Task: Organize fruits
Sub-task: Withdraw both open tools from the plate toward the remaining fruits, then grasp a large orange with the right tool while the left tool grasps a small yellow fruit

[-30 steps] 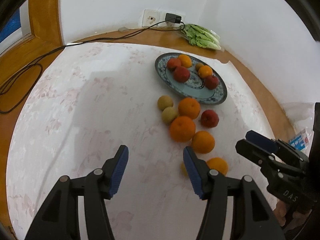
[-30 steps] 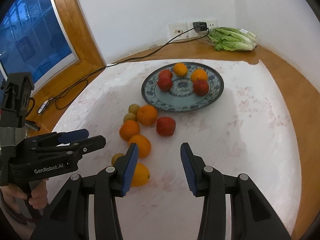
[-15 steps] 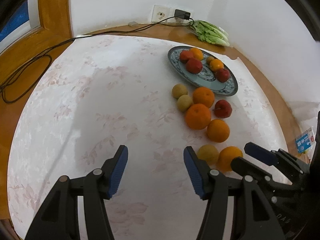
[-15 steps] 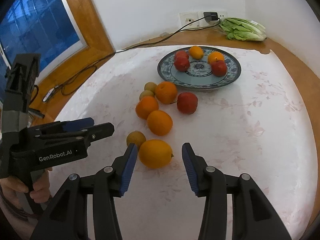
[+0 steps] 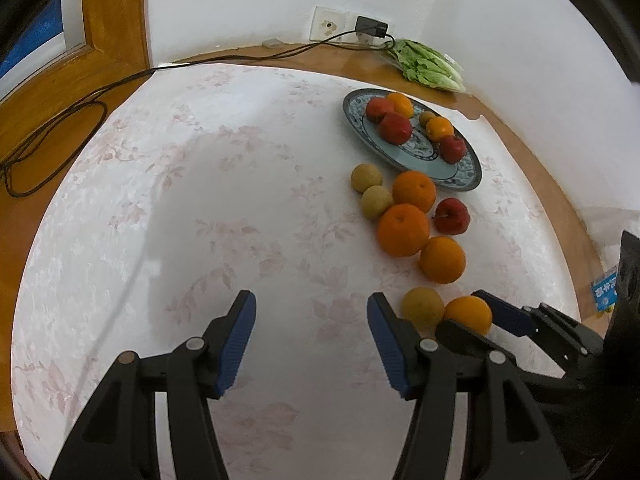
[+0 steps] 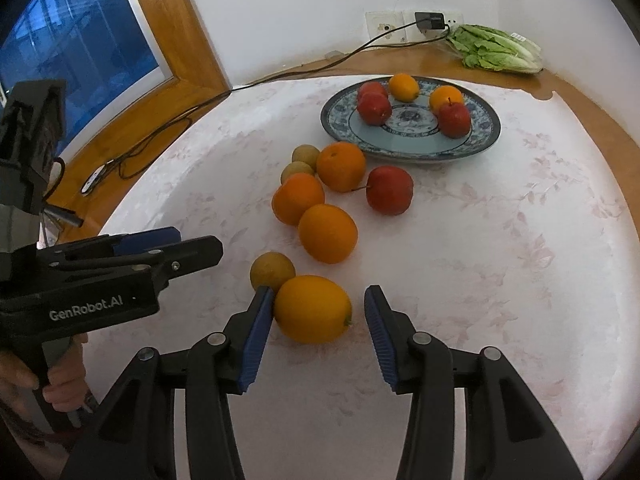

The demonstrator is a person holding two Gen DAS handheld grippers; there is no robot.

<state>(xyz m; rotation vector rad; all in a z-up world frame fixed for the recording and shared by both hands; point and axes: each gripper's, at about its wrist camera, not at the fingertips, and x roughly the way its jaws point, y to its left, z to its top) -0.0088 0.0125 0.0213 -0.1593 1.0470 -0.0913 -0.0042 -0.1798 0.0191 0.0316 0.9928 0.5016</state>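
A blue patterned plate [image 6: 486, 136] [image 5: 460, 178] at the back holds red apples and oranges. Loose fruit lies in a row before it: oranges [image 6: 328, 233], a red apple [image 6: 389, 190], small yellow-green fruits [image 6: 272, 271]. My right gripper [image 6: 318, 332] is open, its jaws either side of the nearest orange [image 6: 312, 309] on the cloth; the left pad touches it. That orange also shows in the left wrist view [image 5: 467, 314]. My left gripper [image 5: 310, 338] is open and empty over bare cloth, left of the fruit row; it shows in the right wrist view [image 6: 160, 250].
A white flowered cloth [image 5: 200, 200] covers the round wooden table. A bagged lettuce [image 6: 496, 49] lies at the back by a wall socket [image 6: 400, 26]. A black cable [image 5: 60, 120] runs along the left edge. A window is at the left.
My right gripper has moved forward and down, so the nearest orange now sits between its jaws. My left gripper drifted slightly and stayed open.
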